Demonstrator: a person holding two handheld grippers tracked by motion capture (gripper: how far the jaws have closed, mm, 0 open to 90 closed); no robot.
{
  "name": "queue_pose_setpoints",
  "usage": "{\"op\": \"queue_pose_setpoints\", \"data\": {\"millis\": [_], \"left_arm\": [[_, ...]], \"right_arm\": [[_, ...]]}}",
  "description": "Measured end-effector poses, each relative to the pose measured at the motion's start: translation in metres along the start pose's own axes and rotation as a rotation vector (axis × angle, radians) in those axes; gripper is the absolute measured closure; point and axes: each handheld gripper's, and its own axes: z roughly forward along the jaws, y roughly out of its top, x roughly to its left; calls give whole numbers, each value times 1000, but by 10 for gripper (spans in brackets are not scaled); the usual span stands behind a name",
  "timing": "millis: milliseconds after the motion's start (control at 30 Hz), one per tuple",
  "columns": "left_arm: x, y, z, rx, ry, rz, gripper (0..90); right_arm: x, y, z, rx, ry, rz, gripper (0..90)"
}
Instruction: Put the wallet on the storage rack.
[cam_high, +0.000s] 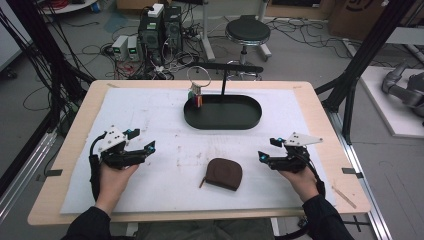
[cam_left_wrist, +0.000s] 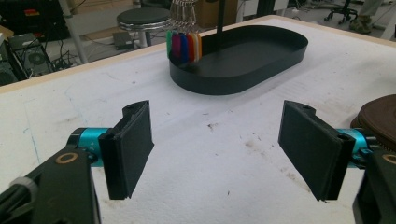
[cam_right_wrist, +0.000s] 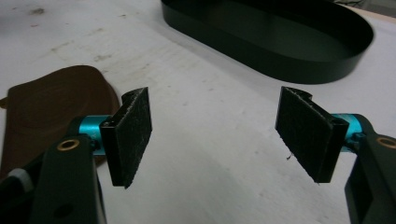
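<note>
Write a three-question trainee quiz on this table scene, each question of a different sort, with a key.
1. True or false: the left gripper is shut on the brown pouch.
2. Multiple choice: the coloured key tags hang at A) the far left end of the black oval tray, B) the pouch, C) the right gripper.
3. Fill in: the brown pouch lies on the white mat between the two grippers, nearer the ____ gripper.

Key:
1. False; its jaws stand wide apart with nothing between them.
2. A; they hang from a ring by the tray's left end.
3. Right; the right gripper is open too.
</note>
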Motion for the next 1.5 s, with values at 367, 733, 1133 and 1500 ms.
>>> {"op": "queue_pose_setpoints", "data": {"millis": [367, 733, 1133, 1500], "left_arm": [[1, -1, 0, 8, 19, -11, 260], [-3, -2, 3, 19, 12, -9, 260], [-7, -3, 7, 36, 2, 0, 260], [-14, -2, 13, 47, -38, 4, 267]], "right_arm": [[26, 4, 21, 53, 137, 0, 441], [37, 3, 42, 149, 226, 80, 468], [35, 1, 52, 208, 336, 139, 709], [39, 7, 43, 149, 302, 61, 876]]}}
